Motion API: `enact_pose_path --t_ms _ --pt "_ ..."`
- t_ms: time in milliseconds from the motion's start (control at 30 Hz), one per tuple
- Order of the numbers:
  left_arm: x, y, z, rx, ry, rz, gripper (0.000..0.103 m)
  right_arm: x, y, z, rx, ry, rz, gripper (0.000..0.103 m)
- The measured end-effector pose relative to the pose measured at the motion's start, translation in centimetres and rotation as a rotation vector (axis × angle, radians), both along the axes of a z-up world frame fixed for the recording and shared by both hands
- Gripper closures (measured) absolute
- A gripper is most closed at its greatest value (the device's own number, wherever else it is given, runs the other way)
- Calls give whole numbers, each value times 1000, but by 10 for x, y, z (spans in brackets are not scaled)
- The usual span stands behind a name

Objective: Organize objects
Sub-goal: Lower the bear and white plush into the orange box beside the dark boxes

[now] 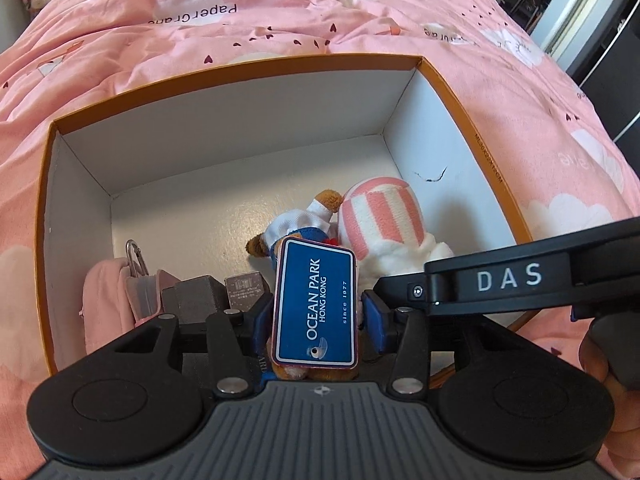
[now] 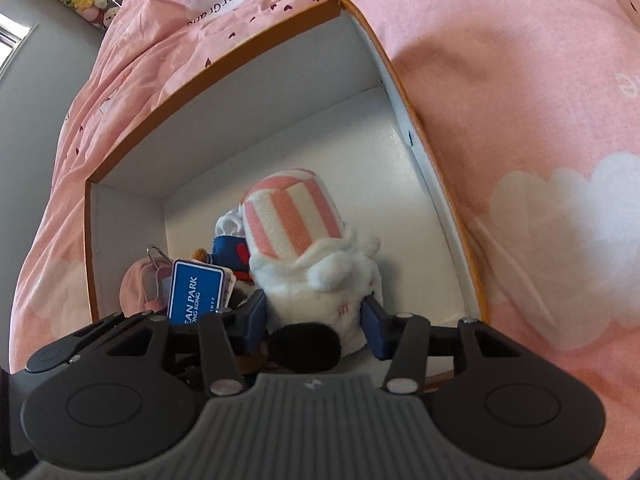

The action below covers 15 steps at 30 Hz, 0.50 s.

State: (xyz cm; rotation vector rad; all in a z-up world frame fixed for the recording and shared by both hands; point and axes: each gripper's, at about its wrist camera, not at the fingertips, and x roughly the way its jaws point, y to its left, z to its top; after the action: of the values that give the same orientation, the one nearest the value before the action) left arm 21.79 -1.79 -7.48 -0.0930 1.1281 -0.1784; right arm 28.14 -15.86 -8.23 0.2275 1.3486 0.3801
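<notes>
Left gripper (image 1: pixel 318 312): closed on the blue Ocean Park tag (image 1: pixel 314 304), frame centre.
Right gripper (image 2: pixel 316 318): clamped the white plush (image 2: pixel 320 280), lower centre.
Box (image 1: pixel 240 128): on pink bedding (image 1: pixel 200 12).

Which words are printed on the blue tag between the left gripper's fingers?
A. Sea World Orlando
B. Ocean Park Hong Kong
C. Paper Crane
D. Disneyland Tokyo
B: the blue tag, standing between the left gripper fingers inside the orange-rimmed box, reads "Ocean Park Hong Kong, since 1977".
</notes>
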Motion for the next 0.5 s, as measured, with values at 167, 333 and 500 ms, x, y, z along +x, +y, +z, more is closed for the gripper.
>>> enact_pose_path --t_ms 167,333,500 --pt "3 0 -6 8 10 -48 49 6 8 -11 -38 32 20 51" --pt "4 1 -11 -6 7 -81 49 8 12 -18 -60 45 30 51" --pt "1 9 -8 -44 -9 -77 46 9 13 -15 -59 42 53 49"
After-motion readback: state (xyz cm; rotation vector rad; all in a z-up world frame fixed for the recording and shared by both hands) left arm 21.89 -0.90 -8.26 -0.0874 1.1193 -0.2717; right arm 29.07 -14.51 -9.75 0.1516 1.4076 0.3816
